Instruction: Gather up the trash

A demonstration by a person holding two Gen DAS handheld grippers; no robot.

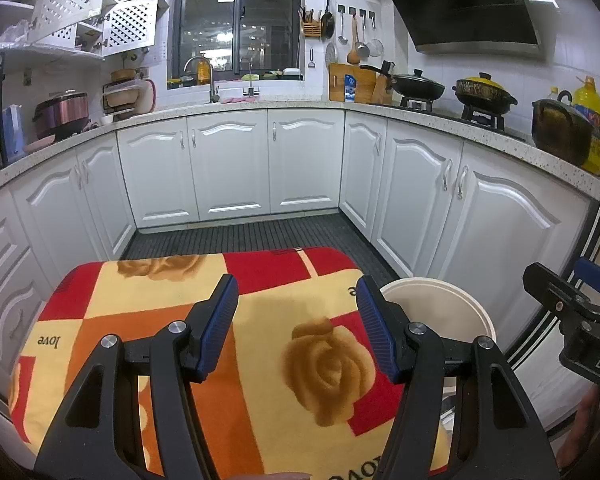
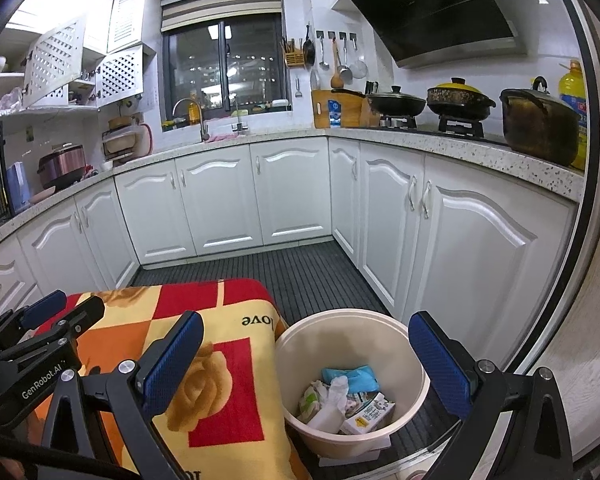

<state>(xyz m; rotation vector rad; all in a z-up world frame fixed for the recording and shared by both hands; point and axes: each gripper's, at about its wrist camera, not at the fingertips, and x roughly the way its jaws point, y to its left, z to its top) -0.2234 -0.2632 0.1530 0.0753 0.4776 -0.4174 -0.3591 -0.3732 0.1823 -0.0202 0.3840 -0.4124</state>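
We see left gripper (image 1: 298, 300) with jaws apart, nothing between, over flower-print cloth (image 1: 260, 344) on worktop. Right gripper (image 2: 306, 348) also spread wide, empty, above cream bin (image 2: 300, 336) just right of cloth. Trash (image 2: 346, 398) lies in bin: blue packet, crumpled tissue, perhaps small carton.

left gripper (image 1: 298, 286) | black arms, blue ribbed pads, silver screws | right gripper (image 2: 306, 324) same
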